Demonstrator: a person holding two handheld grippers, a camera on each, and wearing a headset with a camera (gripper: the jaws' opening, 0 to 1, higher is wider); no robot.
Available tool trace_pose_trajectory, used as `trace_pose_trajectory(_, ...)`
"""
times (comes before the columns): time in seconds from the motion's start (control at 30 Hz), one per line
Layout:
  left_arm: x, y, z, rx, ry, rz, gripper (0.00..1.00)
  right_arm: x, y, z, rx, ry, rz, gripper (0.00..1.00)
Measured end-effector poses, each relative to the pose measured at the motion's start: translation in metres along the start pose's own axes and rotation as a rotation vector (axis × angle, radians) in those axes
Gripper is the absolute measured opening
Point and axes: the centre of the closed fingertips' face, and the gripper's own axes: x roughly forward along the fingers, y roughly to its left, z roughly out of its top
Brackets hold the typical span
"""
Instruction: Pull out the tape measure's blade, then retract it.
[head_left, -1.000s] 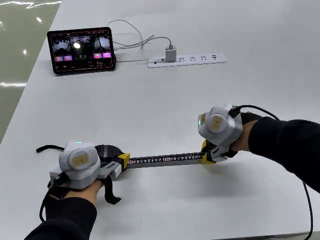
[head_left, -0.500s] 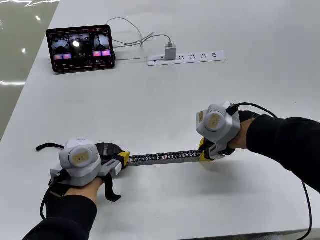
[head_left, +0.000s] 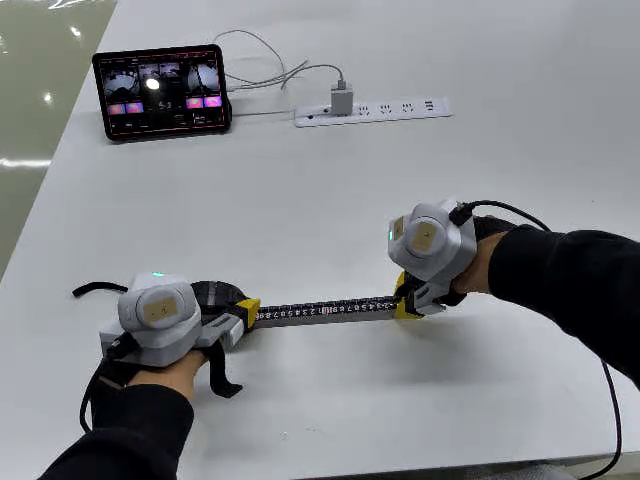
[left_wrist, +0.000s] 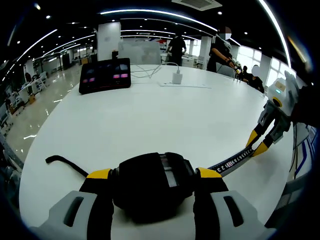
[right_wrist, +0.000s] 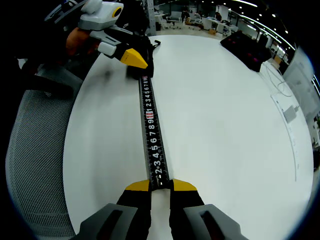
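Tape measure case, a rounded black housing that looks like hard plastic, sits on the white worktop at the person's left. It is clamped across its broad sides by the yellow-tipped jaws of the left gripper. A black strap trails from it over the smooth surface. The blade reaches from the case toward the right, a narrow dark strip printed with pale numerals and one red mark. Whether it rests on the worktop or runs just above it cannot be told. The right gripper is pinched closed on the blade's free end.

The case is probably compact, rigid and fairly dense, and its smooth sides could slip, so the present hold across the flanks seems sound. The blade is likely thin and springy, so it would be stiff in a straight line but prone to kinking if twisted. It is best held by its tip and fed back gradually against the return spring.
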Motion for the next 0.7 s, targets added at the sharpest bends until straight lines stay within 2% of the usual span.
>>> trace_pose_trajectory(0.7,0.0009,0.0003,-0.0008,0.003,0.005,-0.005,0.60,0.0028,0.0017,0.0071,0.006,-0.006,0.006,0.09)
